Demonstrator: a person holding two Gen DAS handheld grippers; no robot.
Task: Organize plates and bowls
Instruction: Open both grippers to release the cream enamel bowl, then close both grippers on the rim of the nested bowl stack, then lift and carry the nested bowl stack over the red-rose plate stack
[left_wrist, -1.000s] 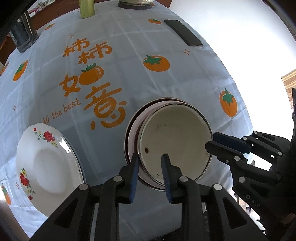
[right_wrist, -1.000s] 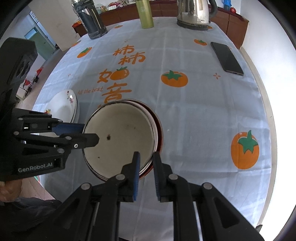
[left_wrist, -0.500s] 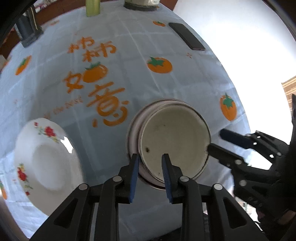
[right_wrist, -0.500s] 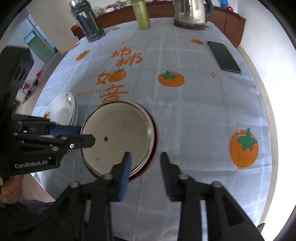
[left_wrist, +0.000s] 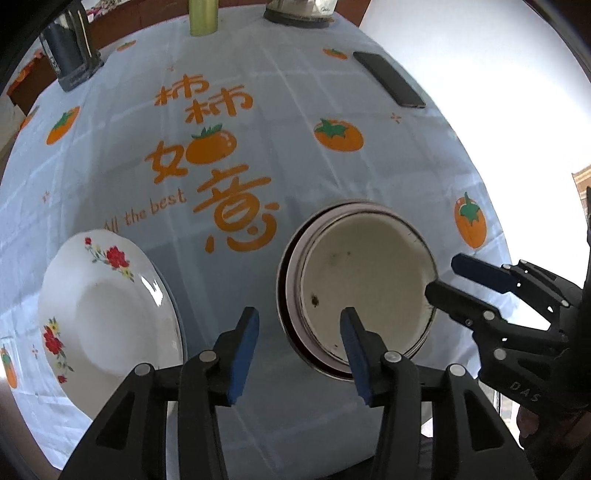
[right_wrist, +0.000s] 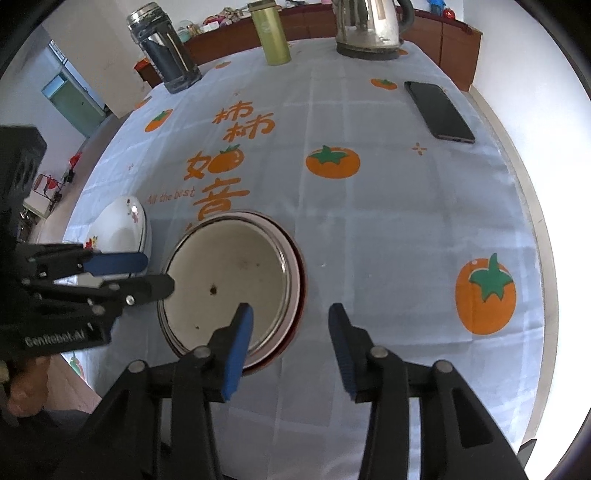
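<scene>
Opening over the stacked bowls (left_wrist: 365, 288), the left gripper (left_wrist: 299, 328) straddles the near rim without pressing; the right gripper (right_wrist: 290, 323), also opening, holds nothing. One flowered plate (left_wrist: 107, 314) lies beside the stack. Farther along the surface (right_wrist: 388, 229): one phone (right_wrist: 439, 110), one kettle (right_wrist: 369, 29), two flasks.

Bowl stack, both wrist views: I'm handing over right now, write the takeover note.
Left gripper: jaws opening, straddling the near rim of the cream bowl, pads off it.
Right gripper: jaws opening, empty, straddling the stack's right edge.
Cream bowl sits nested in the red-rimmed bowl on the tablecloth.
Floral plate lies alone to the left.
Done: bowls stacked. Left: the plate, if it needs placing.
</scene>
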